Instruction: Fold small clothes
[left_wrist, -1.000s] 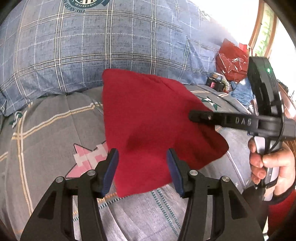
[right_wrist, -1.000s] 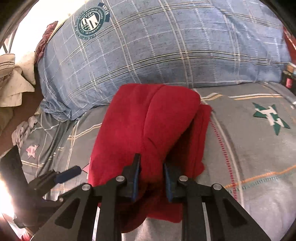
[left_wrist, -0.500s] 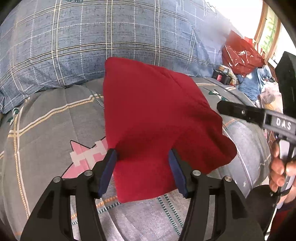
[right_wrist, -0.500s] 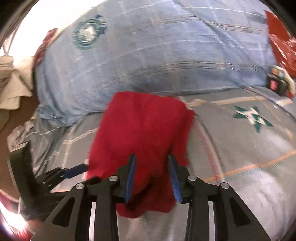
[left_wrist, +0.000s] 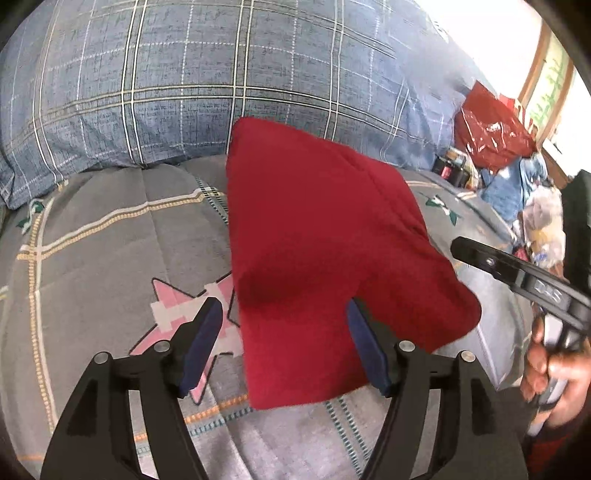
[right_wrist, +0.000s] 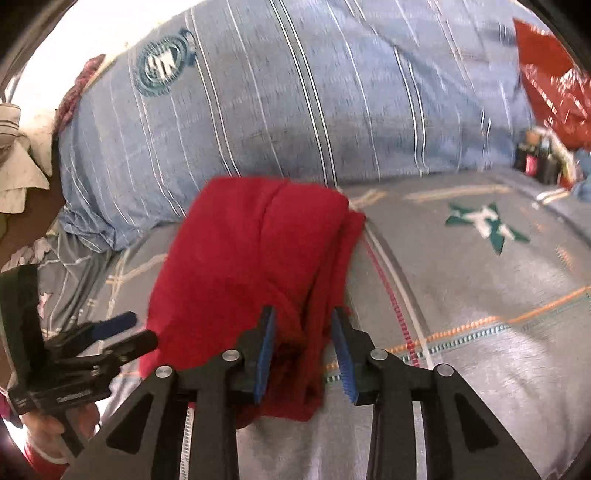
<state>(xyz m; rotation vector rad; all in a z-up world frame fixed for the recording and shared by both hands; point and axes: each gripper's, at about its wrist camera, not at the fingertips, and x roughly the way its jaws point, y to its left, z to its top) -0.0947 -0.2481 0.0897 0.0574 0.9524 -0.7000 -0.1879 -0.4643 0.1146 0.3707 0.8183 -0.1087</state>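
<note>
We see the red garment (left_wrist: 325, 254) lying folded on the grey quilt (left_wrist: 110, 236), its far edge close against the blue plaid pillow (left_wrist: 184, 74); from the right wrist view its layered fold edges (right_wrist: 332, 258) face the right side. Our left gripper (left_wrist: 286, 343) has its fingers spread wide — one blue pad (left_wrist: 203, 343) over the pink star print (left_wrist: 177, 314), the other over the cloth's near corner; nothing is pinched between them. Our right gripper (right_wrist: 304, 354) is likewise parted, its blue pads (right_wrist: 266, 354) either side of the garment's near end, with cloth lying in the gap — whether they touch it we cannot tell. A red plastic bag (left_wrist: 491, 129) sits far off to the right.
</note>
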